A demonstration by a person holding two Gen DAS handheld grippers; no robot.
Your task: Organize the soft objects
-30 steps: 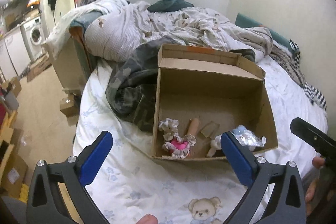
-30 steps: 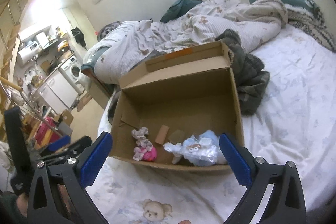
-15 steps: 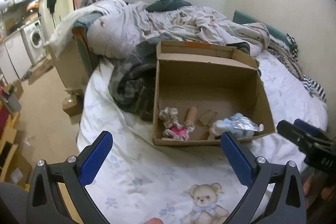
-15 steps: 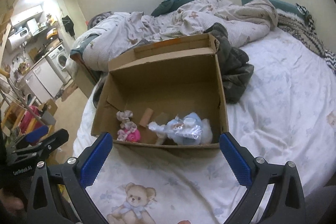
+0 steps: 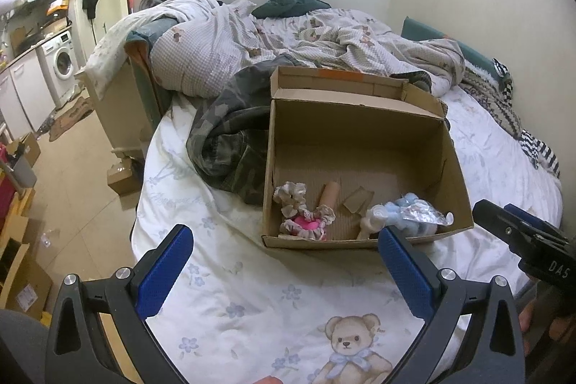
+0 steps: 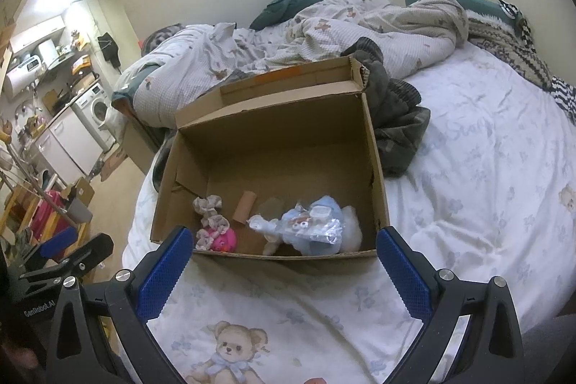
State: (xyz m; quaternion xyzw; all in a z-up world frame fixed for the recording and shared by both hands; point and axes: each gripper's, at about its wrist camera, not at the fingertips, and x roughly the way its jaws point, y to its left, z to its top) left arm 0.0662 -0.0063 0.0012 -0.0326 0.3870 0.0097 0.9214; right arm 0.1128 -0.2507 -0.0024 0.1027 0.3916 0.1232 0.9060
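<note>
Left claw (image 5: pixel 284 270) is hovering spread and empty over the bed sheet (image 5: pixel 230 283), just in front of the box (image 5: pixel 363 135). Right claw (image 6: pixel 284 270) is likewise gaping wide, holding nothing, also in front of the box. Box is sitting open on the bed. Inside it, along the front wall: pink toy (image 6: pixel 216 234) lying at the left, cardboard tube (image 6: pixel 244 207) behind it, bagged blue plush (image 6: pixel 313 225) resting at the right. Camouflage garment (image 5: pixel 230 135) is lying against the box's left side.
</note>
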